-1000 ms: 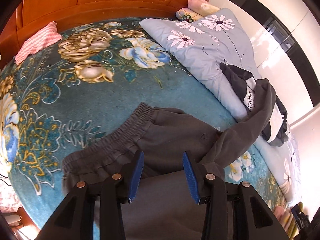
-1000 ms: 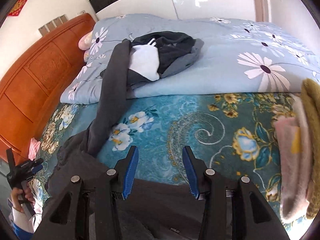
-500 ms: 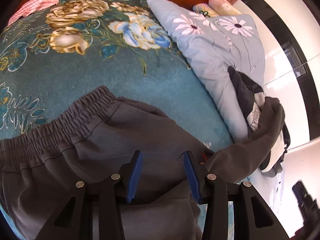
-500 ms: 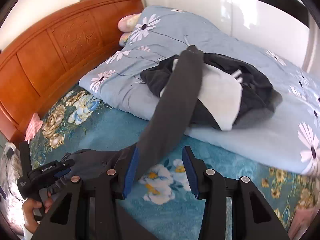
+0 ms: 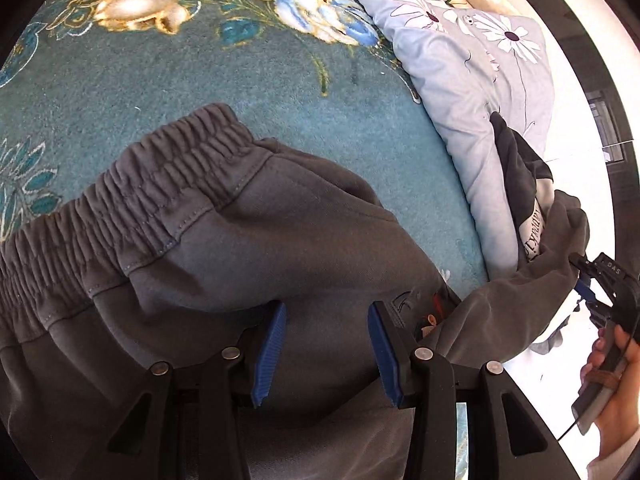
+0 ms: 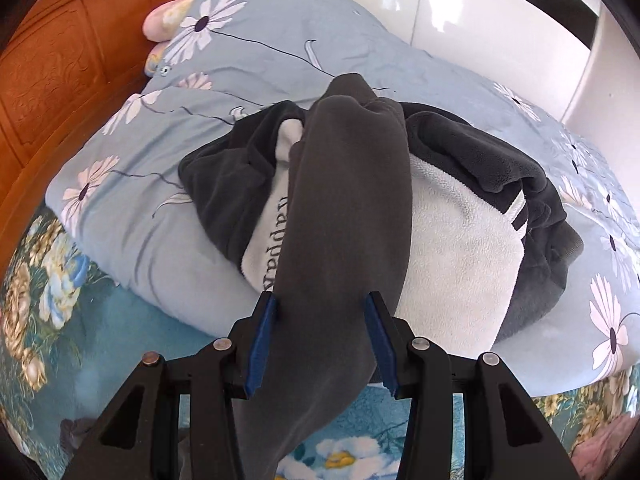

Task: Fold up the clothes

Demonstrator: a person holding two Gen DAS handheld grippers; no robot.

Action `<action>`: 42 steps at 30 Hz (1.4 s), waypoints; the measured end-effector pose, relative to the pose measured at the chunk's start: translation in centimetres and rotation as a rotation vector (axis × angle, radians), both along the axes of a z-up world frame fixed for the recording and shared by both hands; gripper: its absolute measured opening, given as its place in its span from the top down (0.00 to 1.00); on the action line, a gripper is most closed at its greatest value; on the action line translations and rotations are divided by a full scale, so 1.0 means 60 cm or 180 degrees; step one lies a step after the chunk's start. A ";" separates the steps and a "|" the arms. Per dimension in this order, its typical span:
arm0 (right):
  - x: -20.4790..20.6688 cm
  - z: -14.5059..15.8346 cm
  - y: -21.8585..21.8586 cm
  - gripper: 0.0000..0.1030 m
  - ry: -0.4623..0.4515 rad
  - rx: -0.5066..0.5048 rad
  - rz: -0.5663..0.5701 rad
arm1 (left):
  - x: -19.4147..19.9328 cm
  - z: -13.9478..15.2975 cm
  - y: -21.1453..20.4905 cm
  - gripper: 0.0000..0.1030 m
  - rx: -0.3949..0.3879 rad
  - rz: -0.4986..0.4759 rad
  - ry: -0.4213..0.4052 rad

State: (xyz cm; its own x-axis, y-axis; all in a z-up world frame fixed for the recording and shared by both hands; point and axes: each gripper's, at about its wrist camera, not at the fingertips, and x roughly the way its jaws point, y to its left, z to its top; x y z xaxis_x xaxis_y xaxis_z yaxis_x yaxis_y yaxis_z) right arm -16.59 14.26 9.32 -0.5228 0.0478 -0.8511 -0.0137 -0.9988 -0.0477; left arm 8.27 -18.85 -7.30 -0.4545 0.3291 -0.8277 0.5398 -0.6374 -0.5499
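Grey fleece sweatpants lie on the teal floral bedspread; left gripper hovers open above them; right gripper, jaws apart, straddles the leg toward 12 o'clock.

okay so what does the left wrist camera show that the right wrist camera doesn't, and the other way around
Only the left wrist view shows the sweatpants' elastic waistband lying on the teal floral blanket, plus the right tongs out by the raised pant leg.

Only the right wrist view shows the whole black and white fleece garment piled on the quilt, and the carved wooden headboard.

Both show the grey sweatpants, with one leg draped onto that garment, the blue daisy quilt, and open tongs; the left tongs hover over the seat.
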 end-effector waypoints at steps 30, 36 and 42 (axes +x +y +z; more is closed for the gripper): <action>0.379 -0.103 0.456 0.92 -0.0152 -0.1411 -0.1946 | -0.002 -0.001 0.008 0.52 -0.0101 -0.0094 -0.0033; 0.379 -0.035 0.419 0.73 0.0065 -0.1431 -0.1456 | -0.005 0.000 0.013 0.52 -0.0172 -0.0129 -0.0050; 0.396 -0.049 0.392 0.54 -0.0023 -0.1398 -0.1302 | -0.004 -0.001 0.013 0.52 -0.0180 -0.0132 -0.0055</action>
